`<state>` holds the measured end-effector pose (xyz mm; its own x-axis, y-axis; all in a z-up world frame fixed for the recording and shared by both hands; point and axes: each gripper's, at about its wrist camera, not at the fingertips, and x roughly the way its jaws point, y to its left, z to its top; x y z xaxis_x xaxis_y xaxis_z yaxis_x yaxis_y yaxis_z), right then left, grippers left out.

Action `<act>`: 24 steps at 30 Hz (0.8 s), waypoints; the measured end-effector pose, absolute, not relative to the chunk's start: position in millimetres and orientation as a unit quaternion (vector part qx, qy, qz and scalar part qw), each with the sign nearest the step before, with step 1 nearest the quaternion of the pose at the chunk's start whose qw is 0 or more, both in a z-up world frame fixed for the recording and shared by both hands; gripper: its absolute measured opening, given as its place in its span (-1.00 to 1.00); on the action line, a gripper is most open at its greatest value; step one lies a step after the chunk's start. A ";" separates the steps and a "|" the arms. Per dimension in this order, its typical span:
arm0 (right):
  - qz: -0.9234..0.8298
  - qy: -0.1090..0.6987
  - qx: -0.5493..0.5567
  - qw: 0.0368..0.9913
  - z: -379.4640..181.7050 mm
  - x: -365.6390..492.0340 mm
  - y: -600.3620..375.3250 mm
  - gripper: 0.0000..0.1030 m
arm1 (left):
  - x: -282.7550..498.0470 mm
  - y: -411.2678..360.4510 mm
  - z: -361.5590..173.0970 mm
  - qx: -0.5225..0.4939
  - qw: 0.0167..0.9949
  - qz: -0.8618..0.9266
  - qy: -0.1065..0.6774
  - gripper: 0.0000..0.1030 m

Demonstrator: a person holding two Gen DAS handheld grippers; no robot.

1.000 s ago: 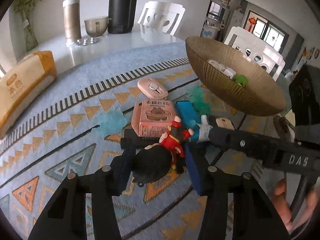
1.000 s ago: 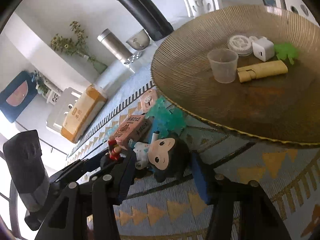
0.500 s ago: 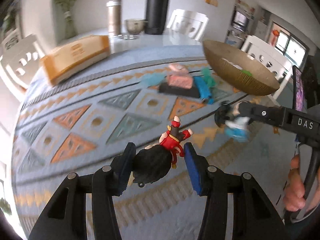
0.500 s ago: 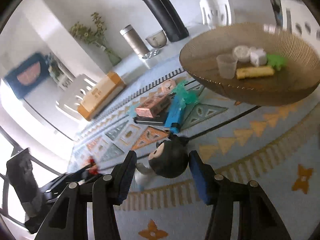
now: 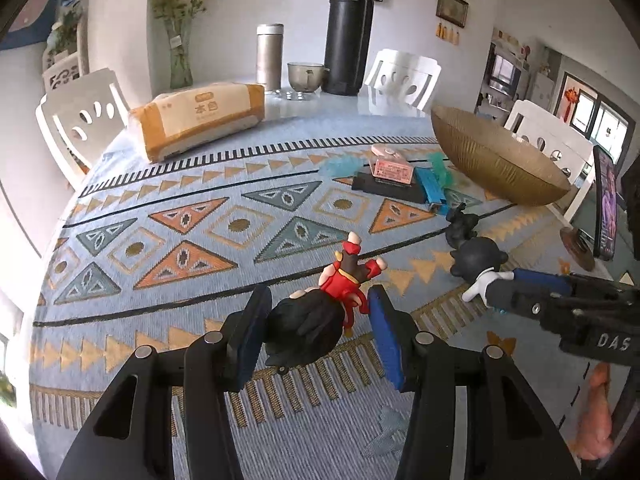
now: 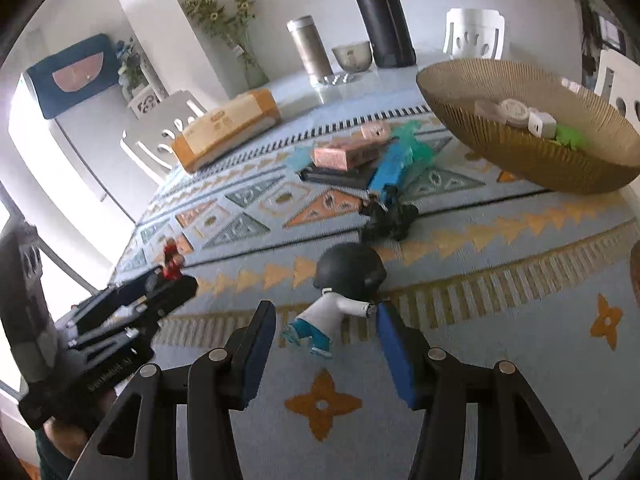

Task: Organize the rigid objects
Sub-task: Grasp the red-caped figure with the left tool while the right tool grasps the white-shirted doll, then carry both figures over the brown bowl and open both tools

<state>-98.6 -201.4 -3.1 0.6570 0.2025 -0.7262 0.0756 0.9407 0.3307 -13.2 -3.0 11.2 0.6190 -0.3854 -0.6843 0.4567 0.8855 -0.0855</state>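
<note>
We are carrying one toy in each claw. Left claw (image 5: 316, 320), part open, is clenching a red-and-black figurine (image 5: 320, 304) by its dark head, long axis pointing away from us. Right claw (image 6: 326, 330), part open, is grasping a black-headed white-and-teal figurine (image 6: 340, 292), head forward. The golden bowl (image 6: 540, 160) is sitting ahead and to the right on the counter, nearer the right claw, well apart from both.

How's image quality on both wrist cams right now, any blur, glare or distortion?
Left wrist: sharp, heavy fisheye bend with dark corners; red figurine crisp, windows at right bright. Right wrist: window blown out at left; left gripper slightly soft, white-shirted figurine and gold bowl clear.
</note>
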 end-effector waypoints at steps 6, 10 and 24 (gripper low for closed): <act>0.078 0.446 0.187 0.872 -17.5 -102.4 -219.8 0.15 | -13.9 -2.0 9.2 0.049 0.895 -0.240 0.374 -0.08; 0.085 0.455 0.169 0.870 -13.0 -107.1 -223.3 0.62 | -15.4 -3.7 9.1 0.053 0.894 -0.244 0.373 -0.08; 0.000 0.440 0.154 0.885 -15.4 -69.7 -194.6 0.33 | -17.2 -6.0 9.1 0.059 0.894 -0.245 0.371 -0.08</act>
<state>-69.7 -194.6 -15.4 0.6132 0.1346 -0.7784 0.1361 0.9526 0.2719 -17.2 -6.0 9.1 0.6045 -0.3942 -0.6923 0.4821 0.8728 -0.0760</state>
